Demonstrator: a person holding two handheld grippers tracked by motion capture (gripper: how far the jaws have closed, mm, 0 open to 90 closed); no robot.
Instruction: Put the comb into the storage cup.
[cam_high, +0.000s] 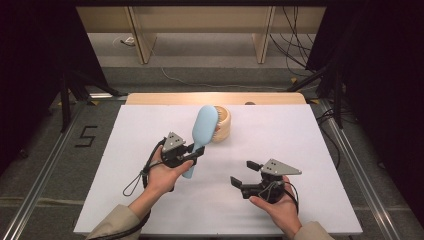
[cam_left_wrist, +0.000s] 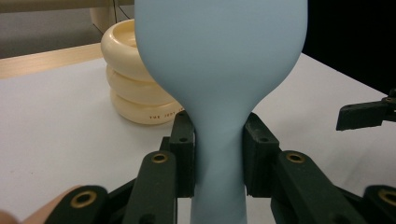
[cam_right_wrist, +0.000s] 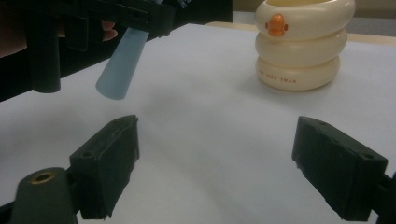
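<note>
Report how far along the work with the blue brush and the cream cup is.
Done: the left hand-held gripper is shut on the blue brush at its neck and holds it off the table. In hand: the brush head hangs over the cream cup. Left: probably setting the brush in the cup. The right hand-held gripper is open, holding nothing.

Beige sleeves, black hand-held grippers, left (cam_high: 192, 156), right (cam_high: 244, 173), grey triangular top plates, brass rivets, black cables

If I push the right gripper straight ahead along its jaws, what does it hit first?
Probably nothing soon: the right gripper is open over bare table. The cream ringed container sits ahead, slightly right of centre; the blue brush handle hangs off to the left. Depth is unclear.
</note>
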